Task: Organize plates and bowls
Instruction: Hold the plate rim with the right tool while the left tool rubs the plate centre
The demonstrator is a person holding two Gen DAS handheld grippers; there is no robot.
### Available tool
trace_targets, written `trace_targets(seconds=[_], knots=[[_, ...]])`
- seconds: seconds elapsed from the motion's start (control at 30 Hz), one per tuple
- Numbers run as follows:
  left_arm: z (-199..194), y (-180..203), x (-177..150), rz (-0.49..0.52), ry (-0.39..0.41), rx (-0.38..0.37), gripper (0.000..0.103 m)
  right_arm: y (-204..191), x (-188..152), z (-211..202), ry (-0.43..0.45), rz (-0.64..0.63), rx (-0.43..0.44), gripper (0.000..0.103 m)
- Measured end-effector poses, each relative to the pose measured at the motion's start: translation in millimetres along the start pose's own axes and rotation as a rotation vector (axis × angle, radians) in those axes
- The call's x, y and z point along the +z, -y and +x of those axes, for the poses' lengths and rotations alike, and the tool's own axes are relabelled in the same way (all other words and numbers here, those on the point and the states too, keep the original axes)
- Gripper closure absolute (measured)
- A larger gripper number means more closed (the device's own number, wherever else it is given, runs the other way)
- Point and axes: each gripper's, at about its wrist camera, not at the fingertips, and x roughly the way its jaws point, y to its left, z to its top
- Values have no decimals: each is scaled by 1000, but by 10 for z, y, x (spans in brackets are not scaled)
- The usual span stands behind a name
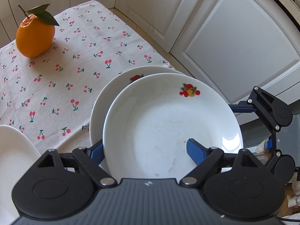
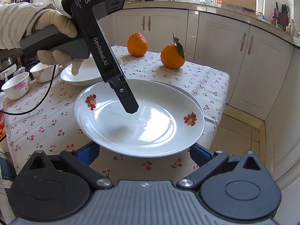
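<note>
My left claw [image 1: 146, 150] stands wide, its blue fingers [image 1: 196, 152] straddling the near edge of the white deep ceramic plate with fruit decals [image 1: 168, 123]: one finger sits over the plate's well at five o'clock, the other hangs outside the rim at eight o'clock. I cannot tell whether either pad presses on it. That plate lies on a second white plate [image 1: 105, 97], whose rim shows at ten o'clock. From my right claw [image 2: 144, 151], also spread wide and empty, the top plate sits at twelve o'clock, its near rim between the two blue fingers [image 2: 88, 154], with the left claw's dark finger reaching into its well. The surface [image 2: 46, 123] wears a cherry-print cloth. A leafy orange [image 2: 172, 56] and a second orange [image 2: 137, 44] stand at the far edge, a white shallow bowl [image 2: 82, 75] at ten o'clock, two small flowered cups [image 2: 16, 85] further left. White cabinet doors [image 2: 258, 71] and a tiled floor [image 2: 241, 136] lie beyond.
</note>
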Motion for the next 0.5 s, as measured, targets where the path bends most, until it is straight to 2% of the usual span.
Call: trace_targets(seconds=[0.5], knots=[[-96,-49,1,-60,2,-17,14,20,-8,14,9,6,-7,0]])
